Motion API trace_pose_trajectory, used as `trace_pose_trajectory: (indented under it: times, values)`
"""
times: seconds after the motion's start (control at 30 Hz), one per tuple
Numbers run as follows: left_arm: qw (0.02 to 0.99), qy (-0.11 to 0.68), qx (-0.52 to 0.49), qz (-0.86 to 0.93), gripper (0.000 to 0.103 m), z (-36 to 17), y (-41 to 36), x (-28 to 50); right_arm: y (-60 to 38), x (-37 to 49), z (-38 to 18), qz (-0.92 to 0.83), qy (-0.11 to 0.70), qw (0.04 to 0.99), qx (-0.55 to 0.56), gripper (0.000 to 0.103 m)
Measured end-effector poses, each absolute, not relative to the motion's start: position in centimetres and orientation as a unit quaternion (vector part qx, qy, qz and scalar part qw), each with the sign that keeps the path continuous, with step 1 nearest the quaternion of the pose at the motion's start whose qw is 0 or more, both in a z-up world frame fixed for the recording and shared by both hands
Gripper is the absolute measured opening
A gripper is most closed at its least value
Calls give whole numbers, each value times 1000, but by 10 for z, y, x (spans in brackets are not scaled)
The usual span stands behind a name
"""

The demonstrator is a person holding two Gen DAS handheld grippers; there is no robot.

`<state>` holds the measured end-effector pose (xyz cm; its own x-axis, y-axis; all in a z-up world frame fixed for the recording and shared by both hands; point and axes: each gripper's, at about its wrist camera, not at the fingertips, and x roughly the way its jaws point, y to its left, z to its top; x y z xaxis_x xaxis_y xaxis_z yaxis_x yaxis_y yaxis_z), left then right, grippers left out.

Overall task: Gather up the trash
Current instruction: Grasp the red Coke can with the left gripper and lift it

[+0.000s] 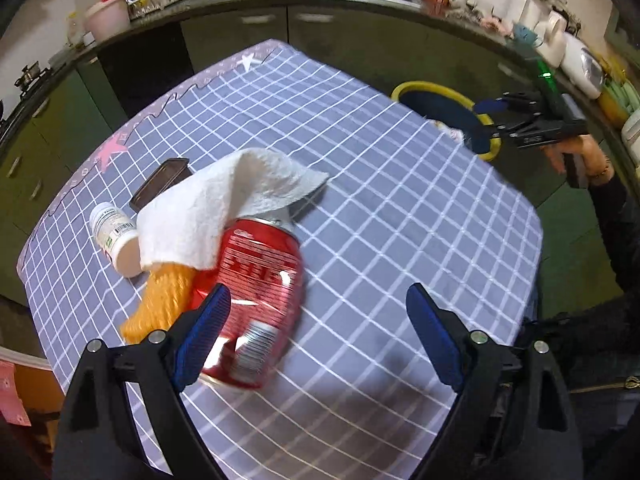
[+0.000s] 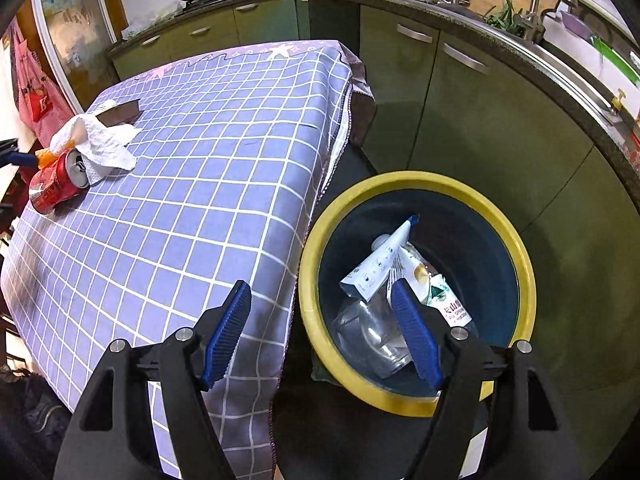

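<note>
Between the spread pads of the left gripper (image 1: 318,334), a can (image 1: 256,300) is lying on the tabletop (image 1: 400,220), touching only the left pad; closing off-centre risks rolling it away. Beyond, the right gripper (image 2: 322,332) is hanging spread and empty over the bin (image 2: 420,184).

cans: 1 (image 1: 260,300) | paper towels: 1 (image 1: 208,216) | pill bottles: 1 (image 1: 114,236) | bins: 1 (image 2: 416,184)

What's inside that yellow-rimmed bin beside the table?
The bin holds a white tube, a clear plastic bottle and a green-printed wrapper. Whatever lies beneath them is covered.
</note>
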<state>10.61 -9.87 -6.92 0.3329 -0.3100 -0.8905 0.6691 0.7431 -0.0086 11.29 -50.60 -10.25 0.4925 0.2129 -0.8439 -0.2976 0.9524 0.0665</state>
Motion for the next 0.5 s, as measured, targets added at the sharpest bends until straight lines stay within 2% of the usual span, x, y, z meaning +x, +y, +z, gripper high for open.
trace_pose_trajectory:
  times: [0.5]
  values:
    - [767,515,238,-301,86,-99,-90,149,-499,112,-115,143,500,854,-36,72]
